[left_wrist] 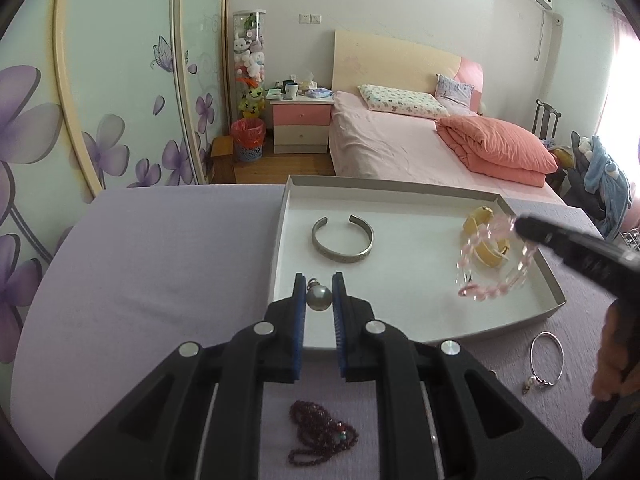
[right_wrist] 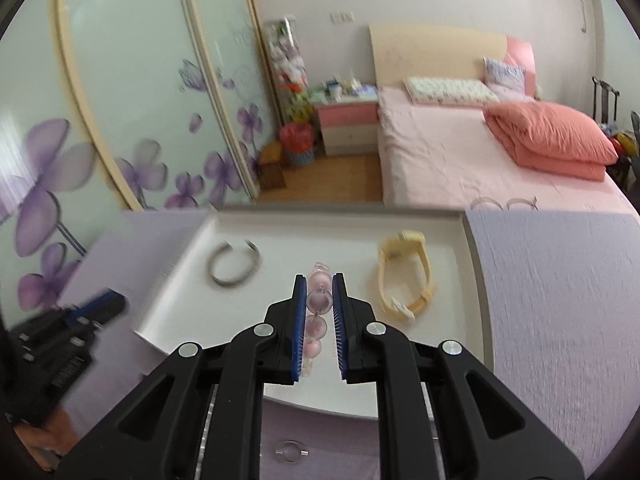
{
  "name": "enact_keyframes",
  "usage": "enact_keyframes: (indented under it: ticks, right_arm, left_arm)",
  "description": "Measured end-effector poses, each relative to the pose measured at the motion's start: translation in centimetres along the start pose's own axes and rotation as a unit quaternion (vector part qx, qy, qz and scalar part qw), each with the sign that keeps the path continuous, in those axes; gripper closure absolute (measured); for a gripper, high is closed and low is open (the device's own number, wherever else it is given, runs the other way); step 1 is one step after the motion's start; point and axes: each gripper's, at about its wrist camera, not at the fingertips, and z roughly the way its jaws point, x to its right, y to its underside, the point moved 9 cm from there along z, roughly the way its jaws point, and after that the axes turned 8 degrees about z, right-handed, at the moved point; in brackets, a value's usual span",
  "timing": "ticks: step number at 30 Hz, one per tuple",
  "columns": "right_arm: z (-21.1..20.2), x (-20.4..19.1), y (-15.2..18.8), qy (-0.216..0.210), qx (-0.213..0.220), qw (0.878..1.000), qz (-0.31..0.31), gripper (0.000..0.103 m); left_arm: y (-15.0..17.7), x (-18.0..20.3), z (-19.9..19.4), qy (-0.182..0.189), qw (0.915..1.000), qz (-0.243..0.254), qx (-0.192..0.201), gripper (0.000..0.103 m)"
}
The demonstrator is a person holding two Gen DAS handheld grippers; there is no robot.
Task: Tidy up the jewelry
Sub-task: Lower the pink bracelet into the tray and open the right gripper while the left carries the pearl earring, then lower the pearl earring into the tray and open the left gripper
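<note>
A white tray [left_wrist: 400, 184] lies on the lilac table and holds a silver cuff bangle [left_wrist: 343, 239] and a yellow watch [left_wrist: 486, 236]. My left gripper [left_wrist: 319, 285] is shut on a grey pearl pendant [left_wrist: 318, 298] at the tray's near left edge. My right gripper [right_wrist: 319, 286] is shut on a pink bead bracelet [right_wrist: 318, 300] and holds it above the tray; in the left wrist view the bracelet [left_wrist: 494, 264] hangs in front of the watch. The cuff [right_wrist: 234, 266] and watch [right_wrist: 404, 276] also show in the right wrist view.
A dark red bead necklace [left_wrist: 320, 432] lies on the table below my left gripper. A thin silver bangle with a charm [left_wrist: 546, 356] lies right of the tray. A small ring [right_wrist: 291, 450] lies in front of the tray. A bed [left_wrist: 420, 140] stands behind the table.
</note>
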Motion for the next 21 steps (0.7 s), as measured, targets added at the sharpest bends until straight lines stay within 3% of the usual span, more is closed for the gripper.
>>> enact_keyframes:
  ticks: [7, 9, 11, 21]
  right_arm:
    - [0.9, 3.7, 1.3, 0.037, -0.024, 0.999, 0.023, 0.088]
    - [0.6, 4.0, 1.2, 0.038, -0.023, 0.999, 0.026, 0.076]
    - [0.0, 4.2, 1.0, 0.042, -0.01, 0.999, 0.024, 0.057]
    - [-0.7, 5.4, 1.9, 0.043, -0.013, 0.999, 0.012, 0.055]
  left_arm:
    - [0.0, 1.1, 1.6, 0.012, 0.9999, 0.007, -0.009, 0.09]
    - [-0.2, 1.5, 1.9, 0.014, 0.9998, 0.008, -0.009, 0.09]
    - [-0.4, 1.9, 2.3, 0.018, 0.9998, 0.008, -0.009, 0.09]
    - [-1.6, 3.6, 5.9, 0.022, 0.9994, 0.017, -0.022, 0.09]
